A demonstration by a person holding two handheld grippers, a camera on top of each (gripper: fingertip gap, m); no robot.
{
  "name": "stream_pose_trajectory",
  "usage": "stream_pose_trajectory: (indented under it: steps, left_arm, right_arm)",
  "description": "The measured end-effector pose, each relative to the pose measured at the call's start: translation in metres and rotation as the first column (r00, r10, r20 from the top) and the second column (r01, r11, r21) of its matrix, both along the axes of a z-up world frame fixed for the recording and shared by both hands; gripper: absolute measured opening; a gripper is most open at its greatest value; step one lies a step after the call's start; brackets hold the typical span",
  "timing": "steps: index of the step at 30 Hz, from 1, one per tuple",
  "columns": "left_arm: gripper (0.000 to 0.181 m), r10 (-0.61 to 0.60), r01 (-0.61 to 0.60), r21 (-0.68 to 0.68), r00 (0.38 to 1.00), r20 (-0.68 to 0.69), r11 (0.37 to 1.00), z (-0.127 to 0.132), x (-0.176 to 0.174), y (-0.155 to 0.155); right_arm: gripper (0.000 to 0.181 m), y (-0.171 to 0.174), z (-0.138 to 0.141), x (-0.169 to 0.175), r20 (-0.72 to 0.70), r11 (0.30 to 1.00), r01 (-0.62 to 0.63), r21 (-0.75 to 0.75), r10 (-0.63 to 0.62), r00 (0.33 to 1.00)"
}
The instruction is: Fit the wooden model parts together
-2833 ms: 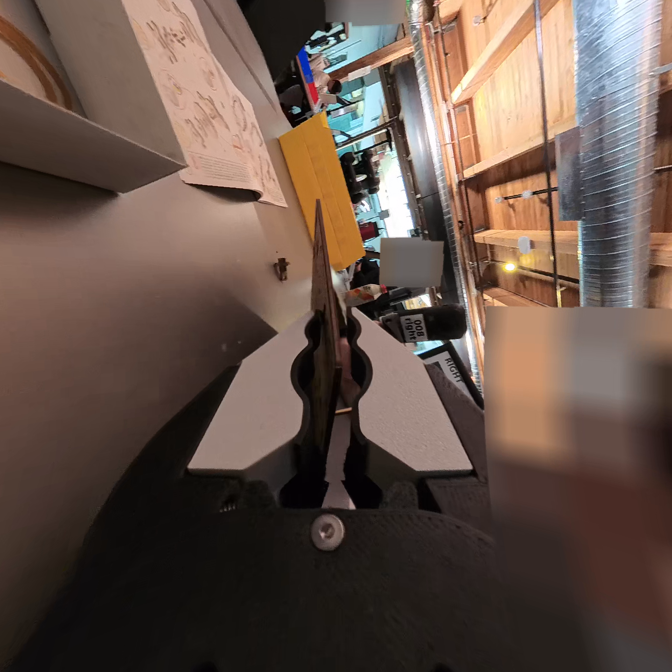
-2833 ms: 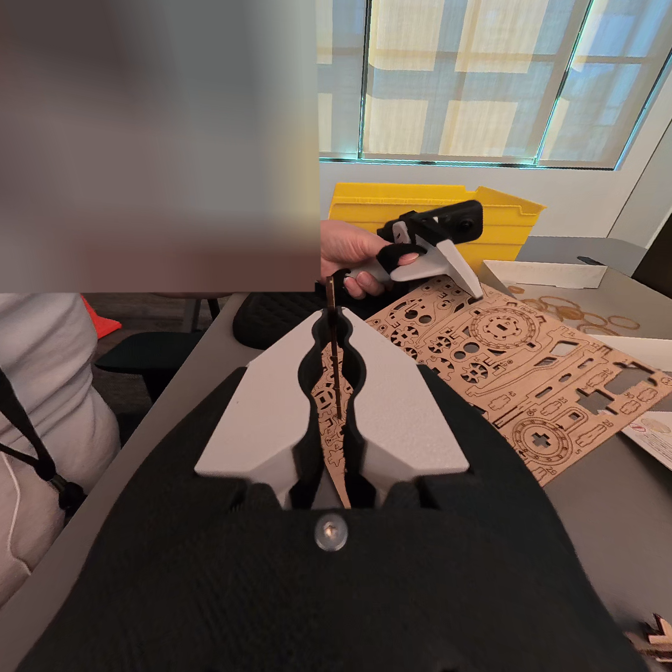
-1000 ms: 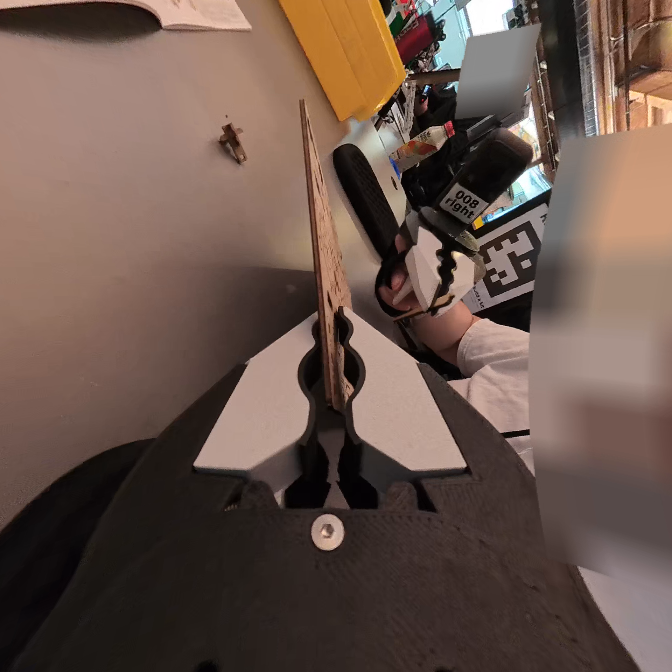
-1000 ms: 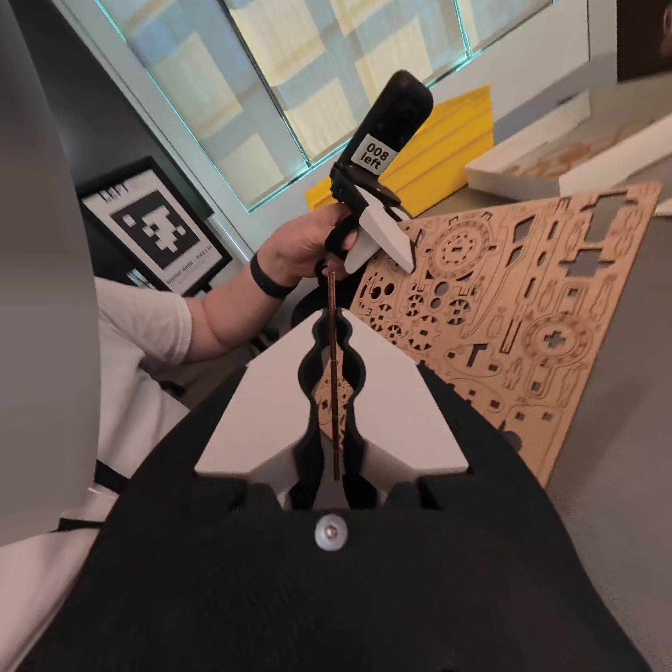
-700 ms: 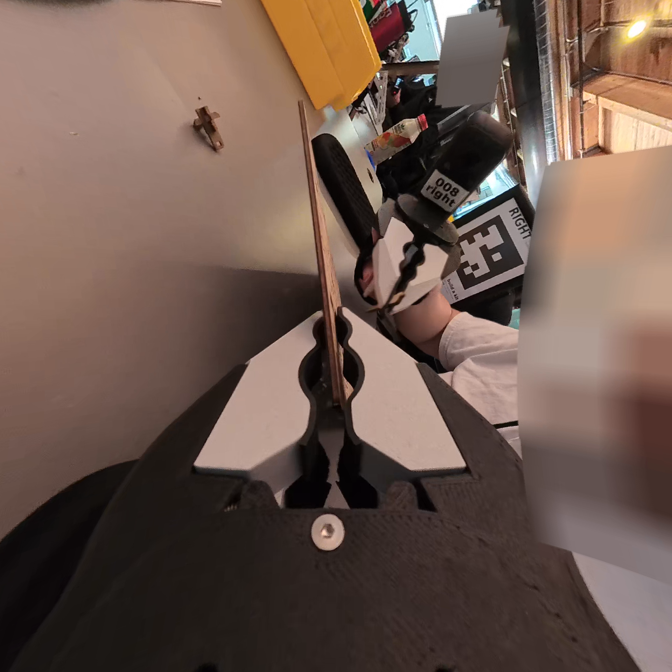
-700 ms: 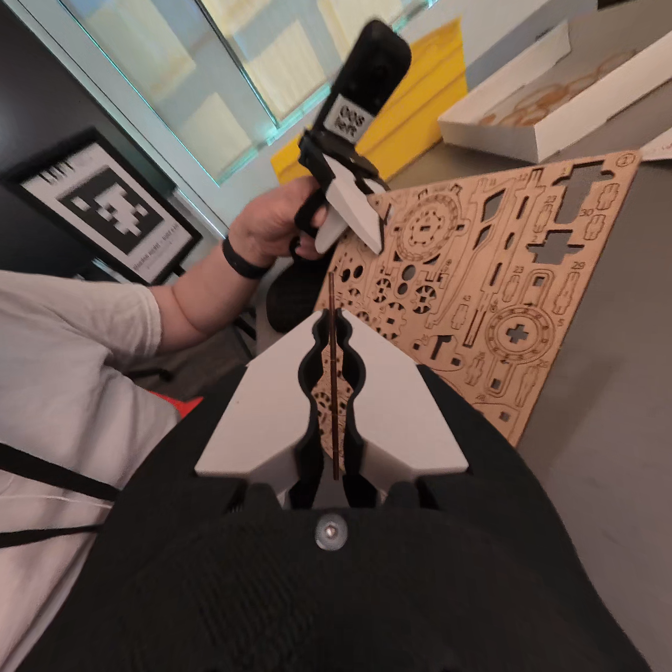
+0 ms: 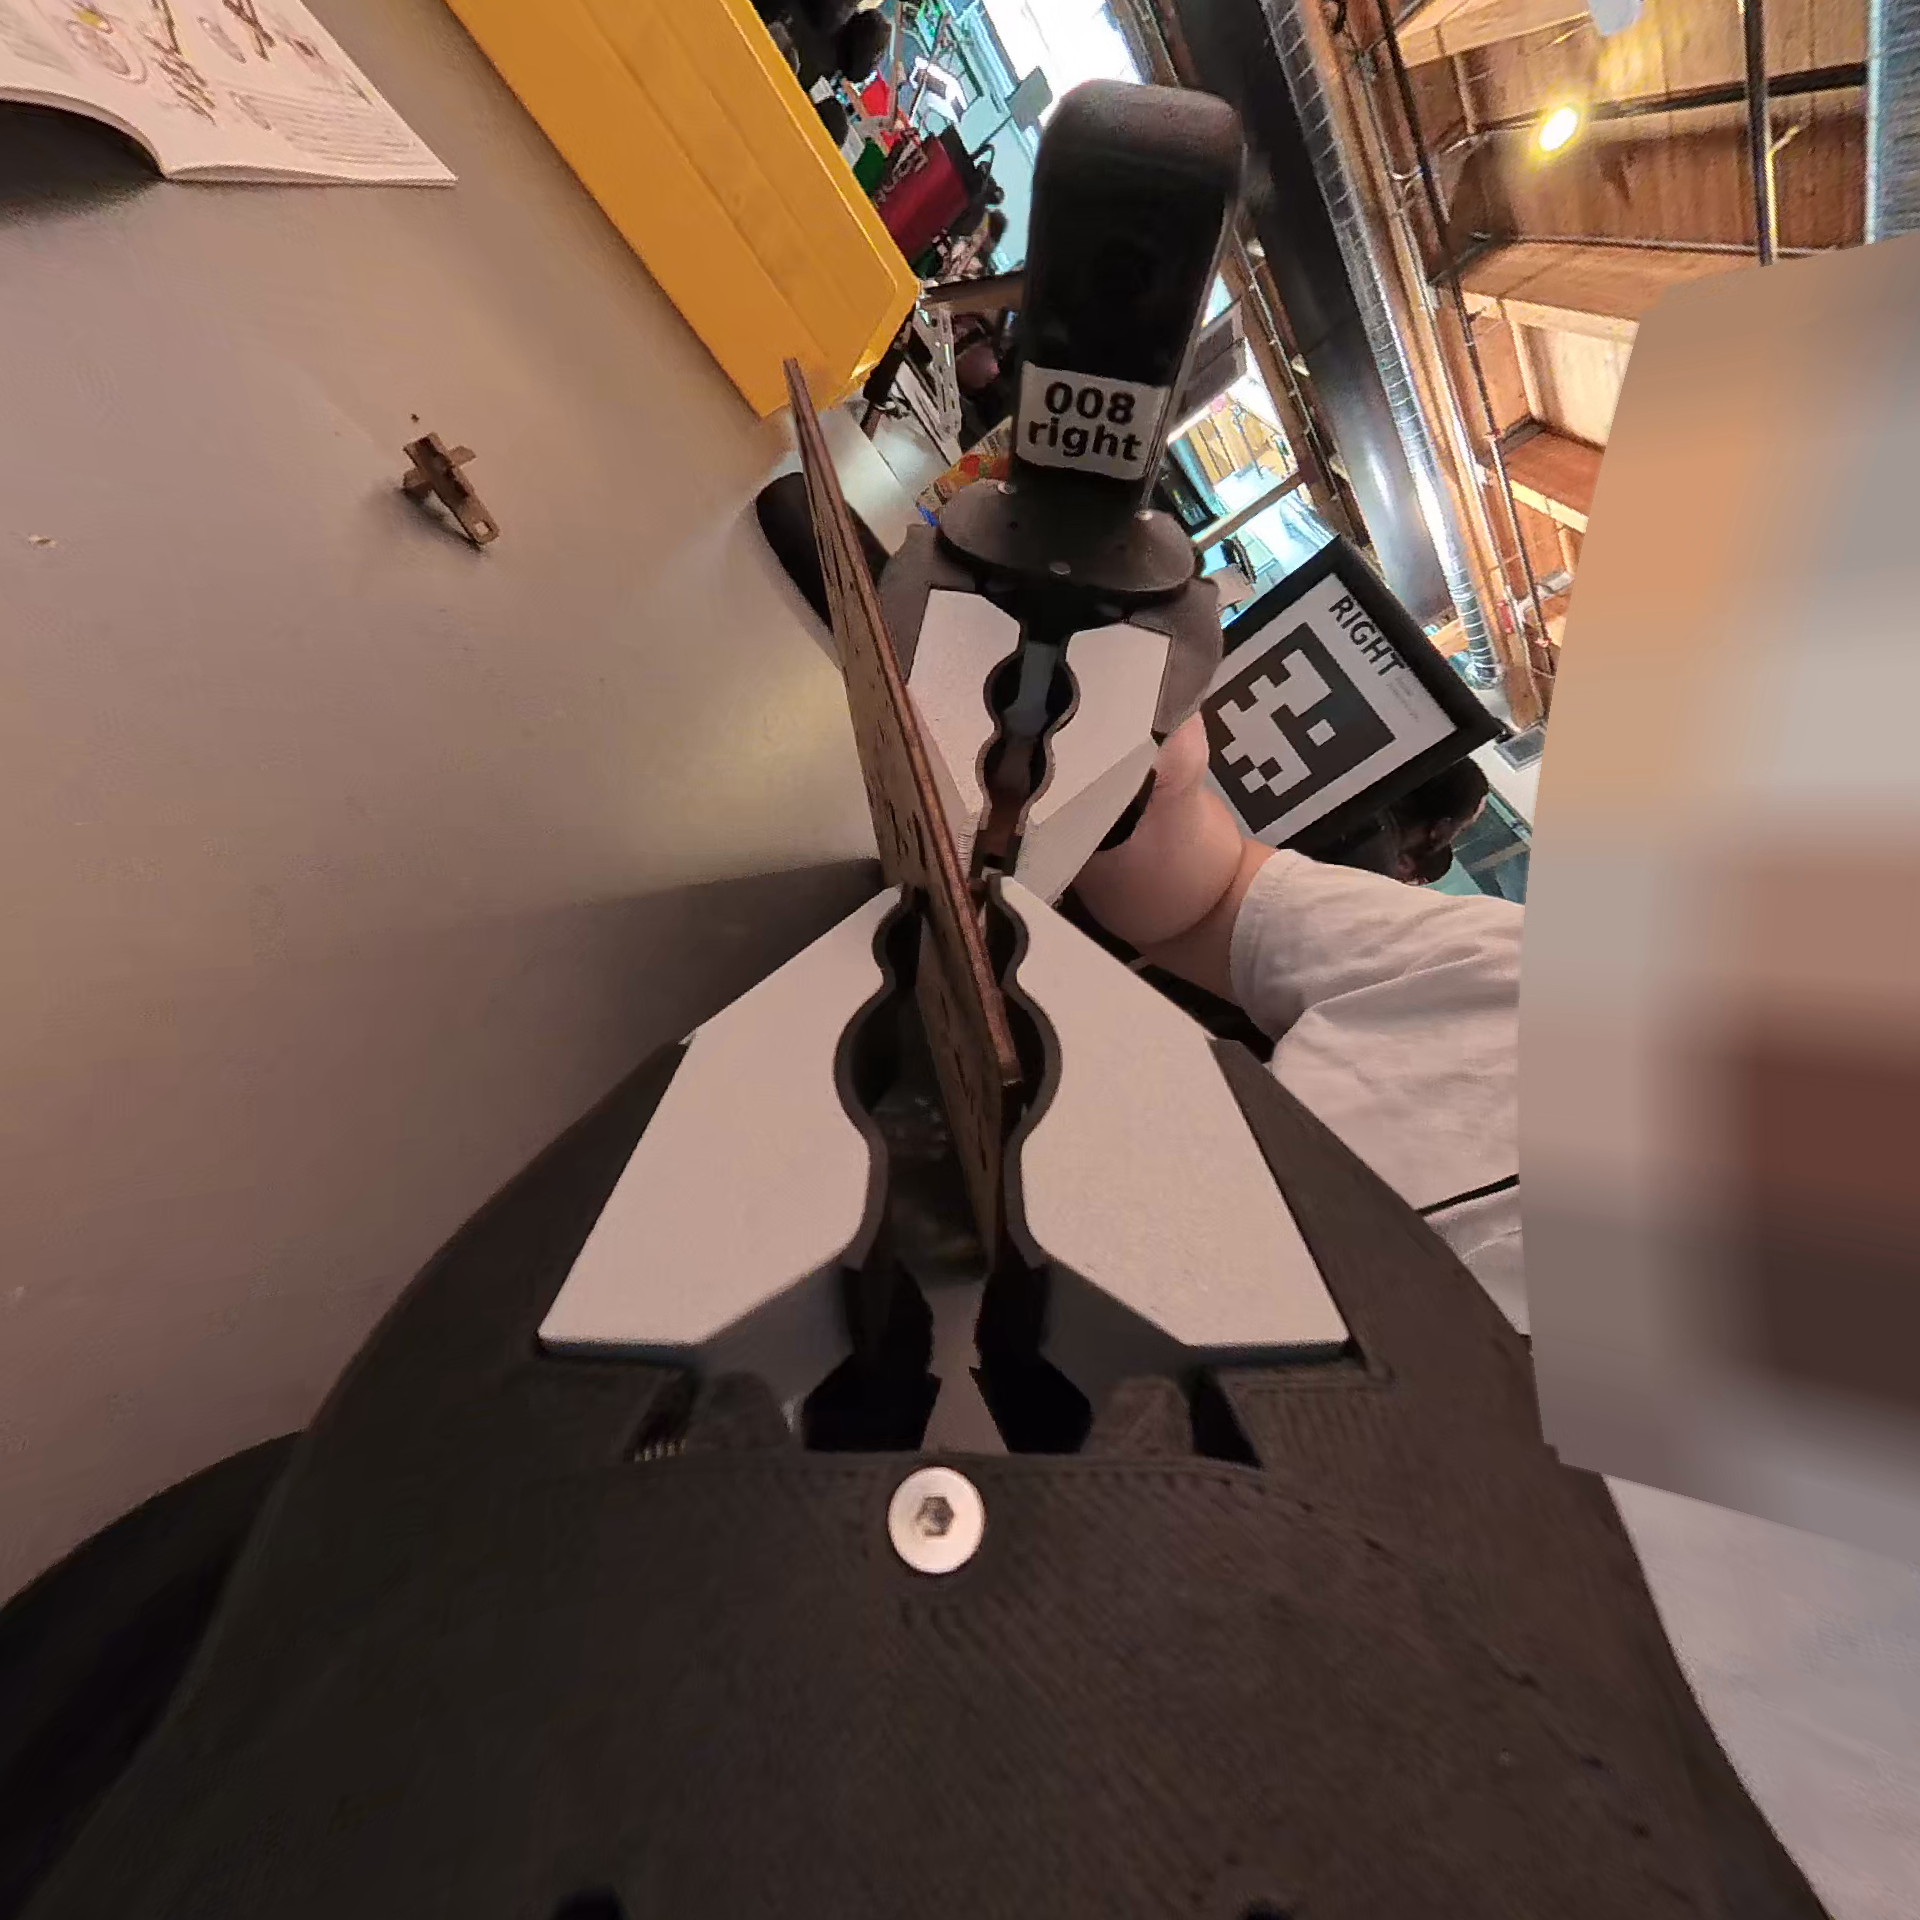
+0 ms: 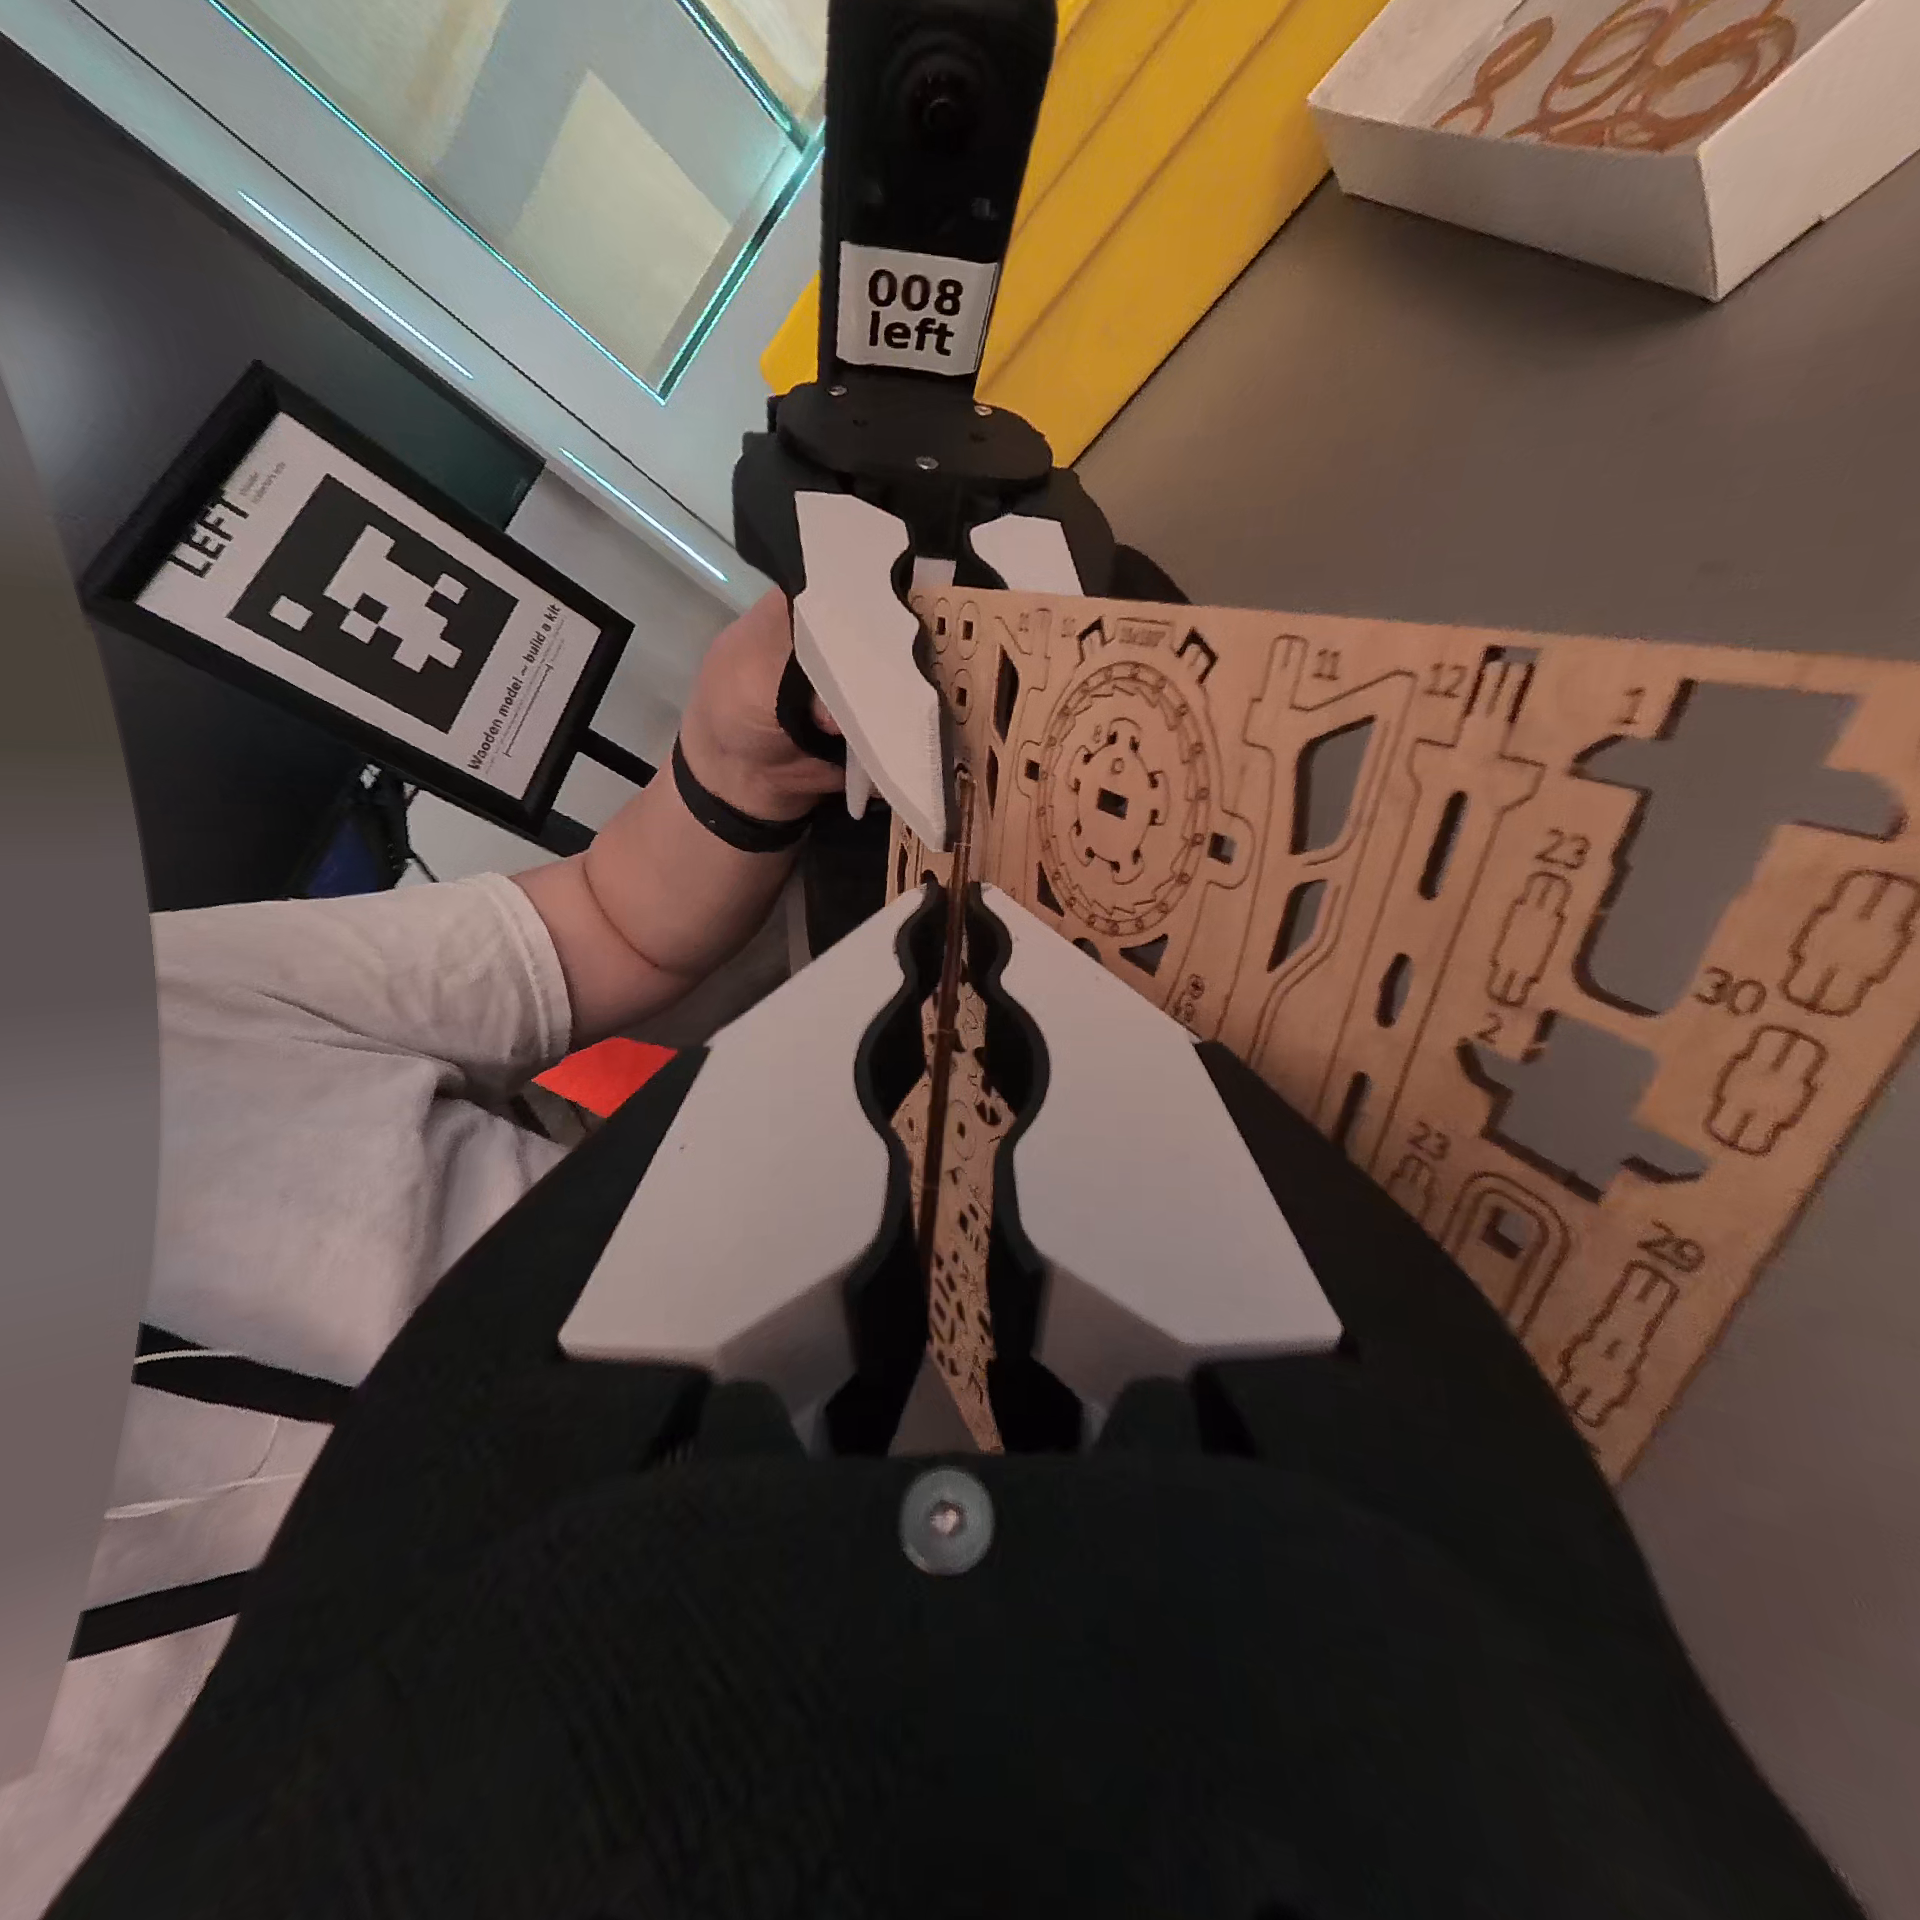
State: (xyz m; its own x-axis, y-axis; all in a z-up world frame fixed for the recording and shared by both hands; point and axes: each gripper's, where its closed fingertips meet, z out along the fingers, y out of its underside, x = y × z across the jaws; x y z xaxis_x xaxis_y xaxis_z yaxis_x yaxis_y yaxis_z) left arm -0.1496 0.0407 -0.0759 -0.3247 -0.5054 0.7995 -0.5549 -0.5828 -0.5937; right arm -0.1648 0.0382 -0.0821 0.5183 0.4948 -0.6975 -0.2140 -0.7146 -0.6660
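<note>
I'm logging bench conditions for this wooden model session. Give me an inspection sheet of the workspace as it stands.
Surface: grey table, mostly bare.
Job's things: laser-cut wooden sheet held on edge, some parts already punched out; thin wooden part in the other gripper; small wooden piece loose on the table.
Clutter: yellow bin, instruction booklet, white box holding wooden rings.
Grippers: left gripper shut on the sheet; right gripper shut on the thin part, tips nearly meeting.
Cables: nothing seen.
Surroundings: two framed marker signs, window, a person in a white sleeve.
</note>
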Motion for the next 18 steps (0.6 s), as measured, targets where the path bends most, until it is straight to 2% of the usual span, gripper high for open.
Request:
stream_pose_trajectory:
  steps: [5, 14, 18]
  left_arm:
    - [0.008, 0.016, -0.016, 0.007, 1.0, -0.007, 1.0, -0.001, 0.001, 0.003]
    - [0.008, 0.04, -0.039, 0.038, 0.999, -0.017, 0.998, -0.004, 0.0, 0.006]
    - [0.01, 0.028, -0.028, 0.027, 0.999, -0.015, 0.999, -0.003, 0.001, 0.005]
  right_arm:
    - [0.004, 0.0, -0.001, -0.001, -0.021, 0.992, -0.072, -0.105, 0.07, 0.997]
    - [0.004, 0.0, -0.009, -0.002, 0.133, 0.953, -0.142, -0.268, 0.183, 0.974]
    - [0.001, -0.003, -0.011, 0.001, 0.214, 0.955, -0.172, -0.24, 0.225, 0.951]
